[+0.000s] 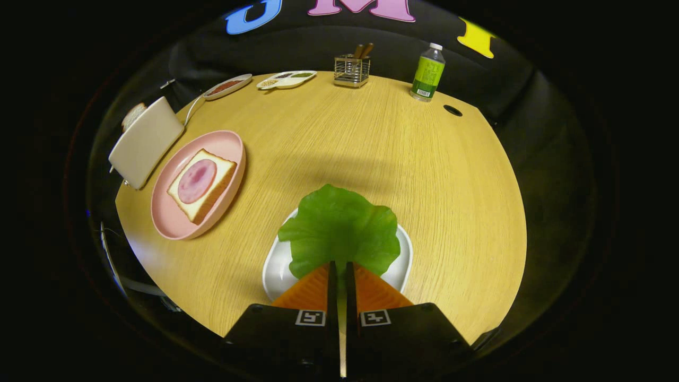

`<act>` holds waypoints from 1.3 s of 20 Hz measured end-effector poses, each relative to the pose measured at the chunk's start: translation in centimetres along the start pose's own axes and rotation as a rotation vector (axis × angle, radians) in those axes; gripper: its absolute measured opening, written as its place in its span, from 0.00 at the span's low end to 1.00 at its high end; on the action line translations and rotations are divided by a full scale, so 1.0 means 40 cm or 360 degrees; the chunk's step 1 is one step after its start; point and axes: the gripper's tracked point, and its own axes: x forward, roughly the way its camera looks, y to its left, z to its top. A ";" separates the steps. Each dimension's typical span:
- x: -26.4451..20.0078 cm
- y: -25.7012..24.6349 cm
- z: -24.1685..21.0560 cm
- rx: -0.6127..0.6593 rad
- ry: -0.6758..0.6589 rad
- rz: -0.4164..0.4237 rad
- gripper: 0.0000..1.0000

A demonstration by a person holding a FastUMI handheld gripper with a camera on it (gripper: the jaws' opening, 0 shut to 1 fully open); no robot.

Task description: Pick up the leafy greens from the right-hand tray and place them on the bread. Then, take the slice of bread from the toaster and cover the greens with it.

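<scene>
A green lettuce leaf [339, 228] is held at its near edge by my gripper [339, 265], whose two fingers are shut on it. The leaf hangs over a white tray [276, 270] just ahead of the fingers. To the left, beyond the tray, a pink plate [170, 217] carries a slice of bread [212, 185] with a round pink slice of ham [196, 180] on top. Behind that plate stands a white toaster [146, 143] with a bread slice [132, 115] poking out of its top.
The round wooden table [371, 143] has a dark hole [452, 110] near its far right. Along the far edge stand a green-labelled bottle [428, 72], a wire holder with utensils [351, 69], a white divided dish [286, 79] and an oval dish [228, 86].
</scene>
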 end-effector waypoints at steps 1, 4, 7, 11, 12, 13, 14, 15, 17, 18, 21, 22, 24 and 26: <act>-0.019 0.011 0.010 0.0018 -0.0020 0.0015 0.09; -0.079 0.049 0.055 0.0039 -0.0098 0.0057 0.09; -0.137 0.125 0.103 0.0011 -0.0143 0.0145 0.09; -0.189 0.269 0.178 -0.0065 -0.0205 0.0276 0.09; -0.194 0.300 0.195 -0.0087 -0.0217 0.0302 0.09; -0.194 0.337 0.212 -0.0113 -0.0223 0.0328 0.09; -0.192 0.370 0.224 -0.0137 -0.0219 0.0347 0.09; -0.188 0.396 0.231 -0.0151 -0.0213 0.0363 0.09; -0.170 0.449 0.246 -0.0164 -0.0192 0.0400 0.09; -0.154 0.467 0.250 -0.0175 -0.0178 0.0400 0.09; -0.112 0.500 0.262 -0.0190 -0.0142 0.0396 0.09; -0.100 0.511 0.267 -0.0183 -0.0138 0.0402 0.09; -0.082 0.529 0.275 -0.0174 -0.0123 0.0415 0.09; -0.062 0.538 0.276 -0.0178 -0.0112 0.0410 0.09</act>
